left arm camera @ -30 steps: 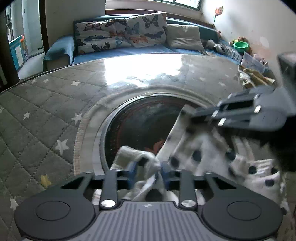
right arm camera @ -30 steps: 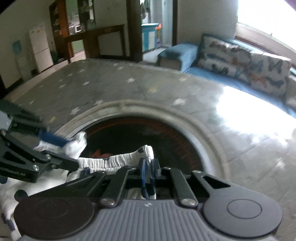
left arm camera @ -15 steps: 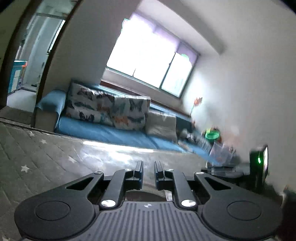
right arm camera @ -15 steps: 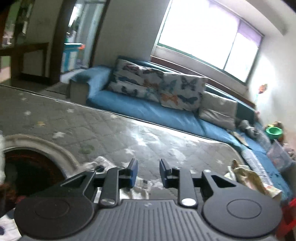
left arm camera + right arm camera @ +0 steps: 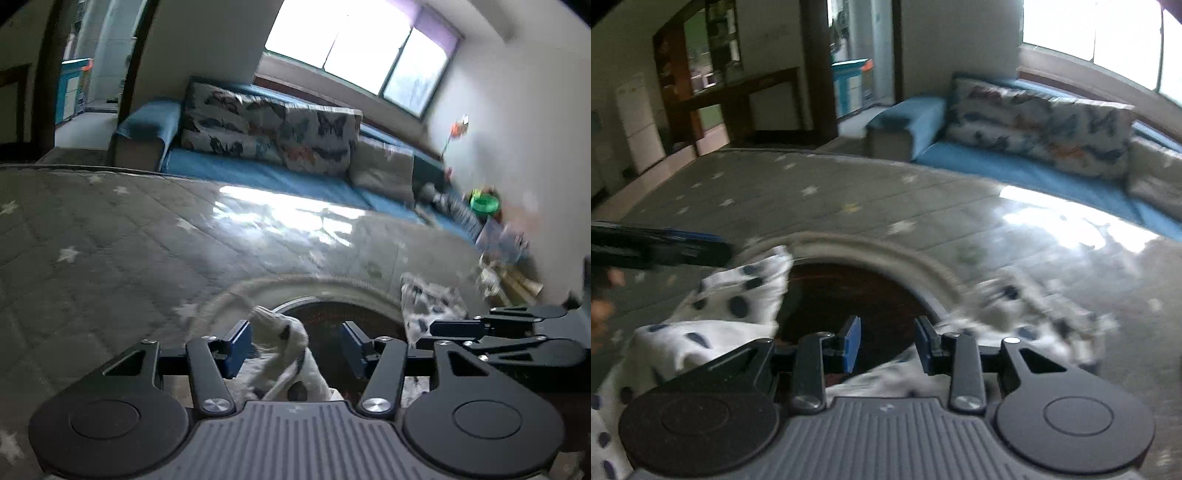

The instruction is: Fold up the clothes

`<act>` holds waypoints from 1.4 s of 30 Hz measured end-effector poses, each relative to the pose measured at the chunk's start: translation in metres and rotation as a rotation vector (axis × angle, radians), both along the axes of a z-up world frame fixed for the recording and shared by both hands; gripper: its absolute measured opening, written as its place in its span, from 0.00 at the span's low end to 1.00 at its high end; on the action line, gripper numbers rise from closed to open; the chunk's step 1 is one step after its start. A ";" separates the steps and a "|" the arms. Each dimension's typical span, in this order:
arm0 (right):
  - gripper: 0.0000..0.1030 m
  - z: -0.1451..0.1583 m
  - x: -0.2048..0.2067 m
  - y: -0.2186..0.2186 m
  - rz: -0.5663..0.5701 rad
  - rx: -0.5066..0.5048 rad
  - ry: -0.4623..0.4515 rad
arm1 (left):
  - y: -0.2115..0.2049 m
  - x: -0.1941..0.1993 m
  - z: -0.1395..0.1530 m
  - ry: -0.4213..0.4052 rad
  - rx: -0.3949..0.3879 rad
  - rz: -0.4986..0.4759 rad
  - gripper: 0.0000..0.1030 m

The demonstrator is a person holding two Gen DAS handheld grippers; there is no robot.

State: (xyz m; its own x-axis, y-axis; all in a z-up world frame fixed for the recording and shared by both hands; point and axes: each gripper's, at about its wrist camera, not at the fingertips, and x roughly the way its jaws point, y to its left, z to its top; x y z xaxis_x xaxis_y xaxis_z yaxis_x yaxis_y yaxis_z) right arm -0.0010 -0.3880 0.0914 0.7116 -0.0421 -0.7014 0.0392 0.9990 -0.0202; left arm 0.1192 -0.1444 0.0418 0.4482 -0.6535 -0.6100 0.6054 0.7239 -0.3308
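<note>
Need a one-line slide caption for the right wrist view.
Right gripper, jaws open, above the polka-dot garment on the star-patterned mat.

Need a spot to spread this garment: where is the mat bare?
Bare star-patterned mat lies between the round dark panel and the blue sofa. Crowded: the polka-dot garment drapes the panel's rim beside both open grippers.
</note>
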 end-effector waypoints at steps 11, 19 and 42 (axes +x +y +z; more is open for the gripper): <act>0.37 -0.017 0.014 0.026 0.107 0.168 0.074 | -0.038 0.002 -0.020 -0.003 0.114 -0.017 0.11; 0.38 -0.022 0.015 0.015 0.128 0.352 0.096 | 0.029 -0.014 0.029 -0.135 -0.219 -0.065 0.05; 0.48 -0.039 0.053 0.017 0.174 0.509 0.123 | 0.074 0.024 0.018 -0.159 -0.268 -0.028 0.06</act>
State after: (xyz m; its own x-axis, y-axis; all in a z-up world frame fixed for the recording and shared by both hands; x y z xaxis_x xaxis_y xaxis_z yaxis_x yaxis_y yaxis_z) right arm 0.0516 -0.3713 0.0522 0.5892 0.4353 -0.6807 -0.0997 0.8752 0.4734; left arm 0.1432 -0.0707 0.0603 0.5036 -0.7950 -0.3381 0.6837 0.6060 -0.4065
